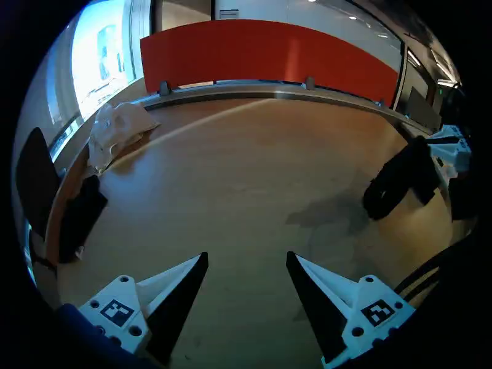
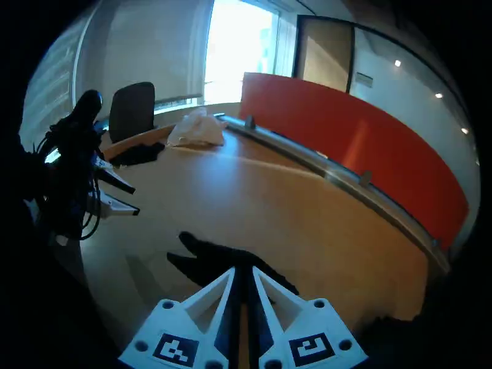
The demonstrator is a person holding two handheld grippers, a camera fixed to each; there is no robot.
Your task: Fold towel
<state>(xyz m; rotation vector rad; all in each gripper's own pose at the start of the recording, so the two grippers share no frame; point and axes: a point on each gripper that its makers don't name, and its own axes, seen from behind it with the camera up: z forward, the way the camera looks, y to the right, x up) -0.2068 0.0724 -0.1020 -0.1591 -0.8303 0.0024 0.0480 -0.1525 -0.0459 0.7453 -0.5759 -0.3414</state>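
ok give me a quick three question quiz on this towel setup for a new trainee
1. True or false: the left gripper is open and holds nothing.
2. What is the right gripper pinching? A) white bag B) dark towel C) chair
3. Fill in: the divider along the far edge of the table is ____.

Key: 1 true; 2 B; 3 red.

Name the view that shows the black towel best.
Right gripper view: the towel is close and central, at the tips of the right tongs, which hide its near end. The left gripper view shows it small and bunched at the right edge.
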